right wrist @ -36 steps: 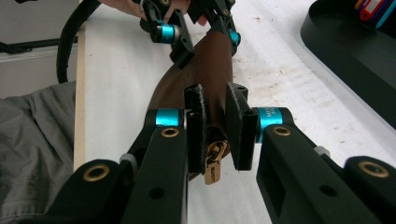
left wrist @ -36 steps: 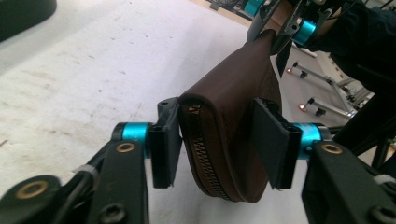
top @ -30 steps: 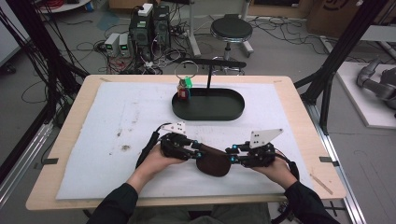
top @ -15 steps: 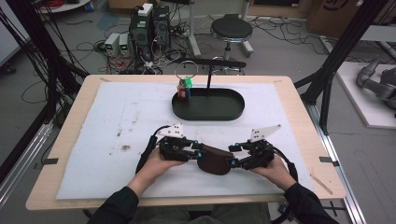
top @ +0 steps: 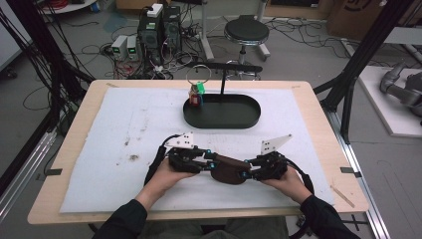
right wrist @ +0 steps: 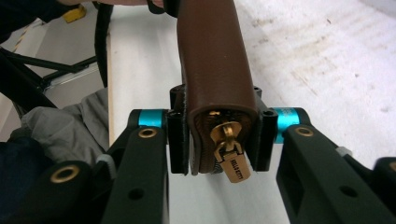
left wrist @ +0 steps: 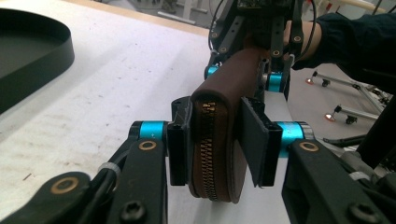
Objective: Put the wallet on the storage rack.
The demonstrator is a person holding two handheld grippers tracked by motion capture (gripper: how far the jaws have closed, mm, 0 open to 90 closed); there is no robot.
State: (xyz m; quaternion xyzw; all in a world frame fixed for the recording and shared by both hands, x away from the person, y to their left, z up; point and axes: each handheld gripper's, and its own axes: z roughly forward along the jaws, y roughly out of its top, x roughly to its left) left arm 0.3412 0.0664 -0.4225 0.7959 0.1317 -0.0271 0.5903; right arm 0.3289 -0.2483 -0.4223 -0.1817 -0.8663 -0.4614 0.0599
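A brown zipped pouch (top: 228,169) is clamped at one end by the left gripper (top: 206,163), at the other by the right gripper (top: 247,171), jaws closed against its sides

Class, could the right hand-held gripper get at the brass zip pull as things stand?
Probably not without letting go: the right hand-held gripper is shut on the brown pouch, so the zip pull hangs between its jaws, ungripped.

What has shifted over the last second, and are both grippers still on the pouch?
Both hands drew slightly nearer the table's near edge, carrying the brown zip pouch with them. The left gripper and right gripper stay clamped on its opposite ends. The black tray has not moved.
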